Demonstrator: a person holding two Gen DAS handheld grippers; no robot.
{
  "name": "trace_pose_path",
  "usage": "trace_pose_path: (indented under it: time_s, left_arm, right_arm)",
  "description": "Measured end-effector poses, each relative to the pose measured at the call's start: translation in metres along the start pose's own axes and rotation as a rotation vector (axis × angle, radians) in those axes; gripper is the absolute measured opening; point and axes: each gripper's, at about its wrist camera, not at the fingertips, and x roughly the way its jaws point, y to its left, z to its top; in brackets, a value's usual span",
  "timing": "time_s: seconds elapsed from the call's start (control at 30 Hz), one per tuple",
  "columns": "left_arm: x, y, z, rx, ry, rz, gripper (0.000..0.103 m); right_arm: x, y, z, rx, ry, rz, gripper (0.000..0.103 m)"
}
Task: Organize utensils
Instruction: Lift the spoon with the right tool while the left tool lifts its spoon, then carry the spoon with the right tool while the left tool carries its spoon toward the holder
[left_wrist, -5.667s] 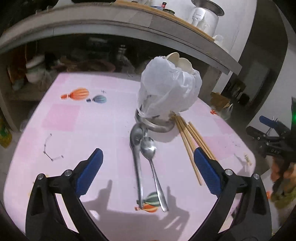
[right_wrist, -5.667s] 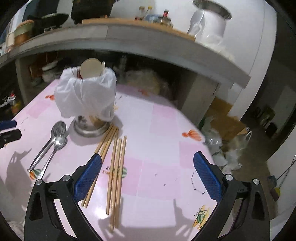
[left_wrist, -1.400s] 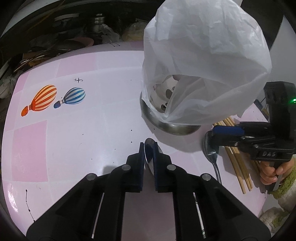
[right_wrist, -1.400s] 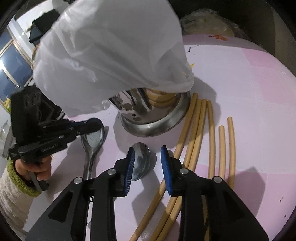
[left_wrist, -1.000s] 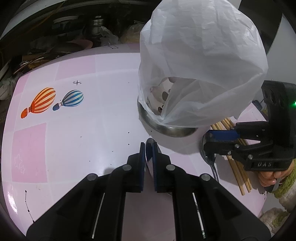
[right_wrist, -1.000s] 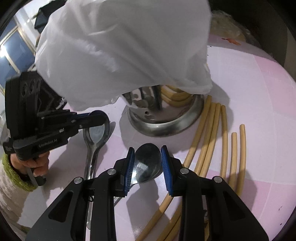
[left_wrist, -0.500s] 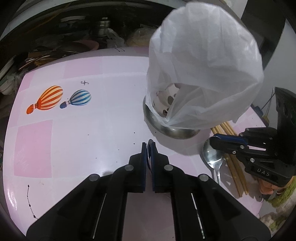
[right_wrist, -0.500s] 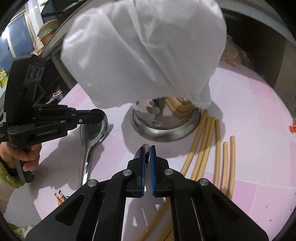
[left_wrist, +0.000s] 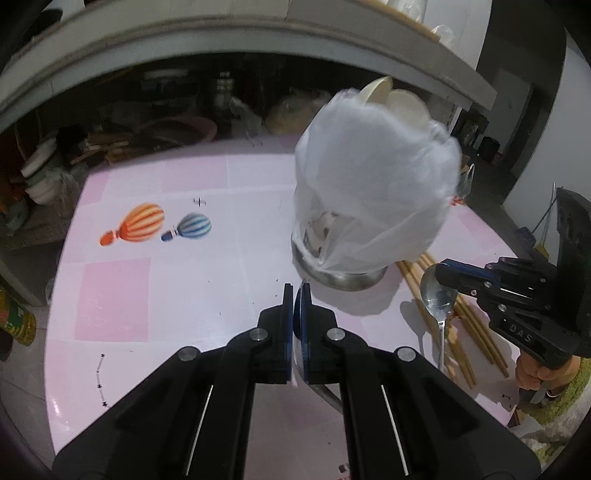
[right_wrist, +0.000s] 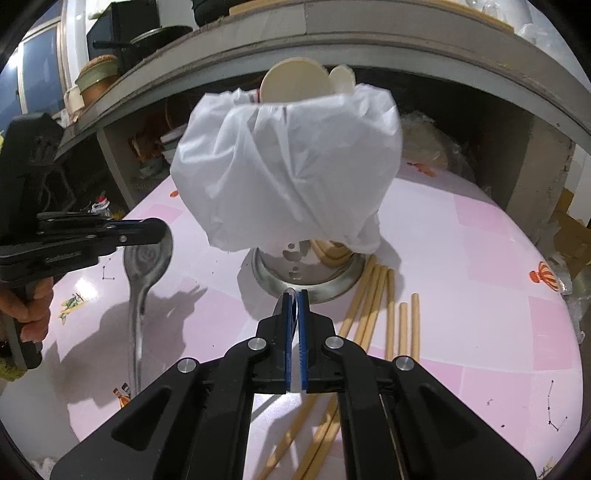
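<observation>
Right wrist view: your right tool (right_wrist: 294, 295) and left tool (right_wrist: 157, 230) each pinch a spoon (right_wrist: 147, 254); chopsticks (right_wrist: 373, 295) wait on the bench (right_wrist: 480, 295), nothing's in the holder (right_wrist: 306, 273) yet.

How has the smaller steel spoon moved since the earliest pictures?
Yes. The smaller steel spoon left the table beside the steel holder; the right gripper holds it up.

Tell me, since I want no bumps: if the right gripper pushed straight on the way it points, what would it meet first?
Likely the steel base of the utensil holder, directly beyond the right gripper and its held spoon; depth is uncertain.
</observation>
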Motion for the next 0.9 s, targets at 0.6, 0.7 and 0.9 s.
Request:
trace_pose_path:
  time_s: [0.6,0.7,0.9]
  left_arm:
    - [-0.059,-0.044,0.014,0.100,-0.122,0.066,0.003]
    - [-0.064,-0.048,0.015,0.107,-0.135,0.071,0.003]
    - [-0.076,-0.054,0.016,0.119,-0.158,0.078,0.003]
  right_arm:
    - [-0.049,-0.007,0.008,0.008,-0.112,-0.044,0.003]
    - [-0.056,-0.009,0.008,0.013,-0.125,-0.046,0.003]
    - [-0.069,-0.010,0.008,0.015,-0.156,-0.055,0.003]
